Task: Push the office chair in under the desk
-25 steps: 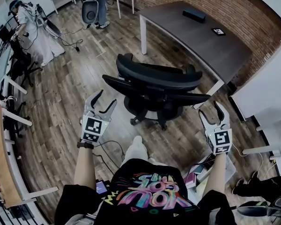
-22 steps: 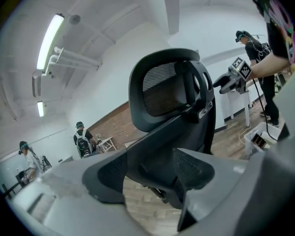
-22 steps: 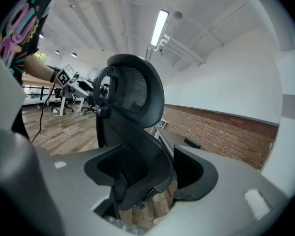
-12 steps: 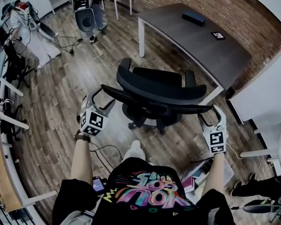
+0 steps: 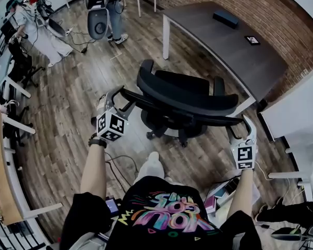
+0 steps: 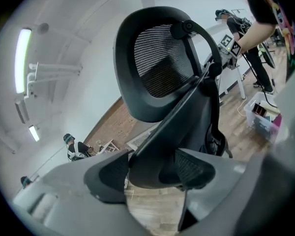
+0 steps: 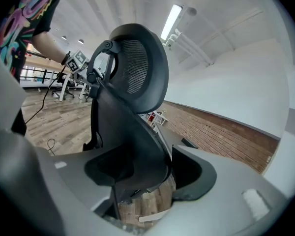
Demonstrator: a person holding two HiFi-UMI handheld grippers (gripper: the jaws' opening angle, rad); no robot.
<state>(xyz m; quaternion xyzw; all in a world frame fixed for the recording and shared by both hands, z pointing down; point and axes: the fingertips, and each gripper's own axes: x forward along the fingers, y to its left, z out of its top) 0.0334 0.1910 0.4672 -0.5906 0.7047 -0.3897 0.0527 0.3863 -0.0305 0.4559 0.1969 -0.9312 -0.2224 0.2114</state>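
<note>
A black mesh-backed office chair (image 5: 185, 100) stands on the wood floor with its backrest turned toward me, in front of the dark-topped desk (image 5: 235, 46) with white legs. My left gripper (image 5: 116, 99) is at the backrest's left end. In the left gripper view its jaws stand wide, with the backrest edge (image 6: 157, 68) between them. My right gripper (image 5: 246, 128) is at the backrest's right end, also spread, with the chair's edge (image 7: 132, 73) running between its pads. I cannot make out either pair of pads squeezing the frame.
On the desk lie a black box (image 5: 225, 19) and a small tablet (image 5: 252, 39). A person with another chair (image 5: 98, 14) stands at the far end, and a second person (image 5: 28, 14) is at the far left. Cables (image 5: 120, 163) trail by my feet. A bin of books (image 5: 221, 191) sits at lower right.
Both grippers have moved forward from free air behind the chair up to the two ends of its backrest. The left jaws have spread a little wider.
</note>
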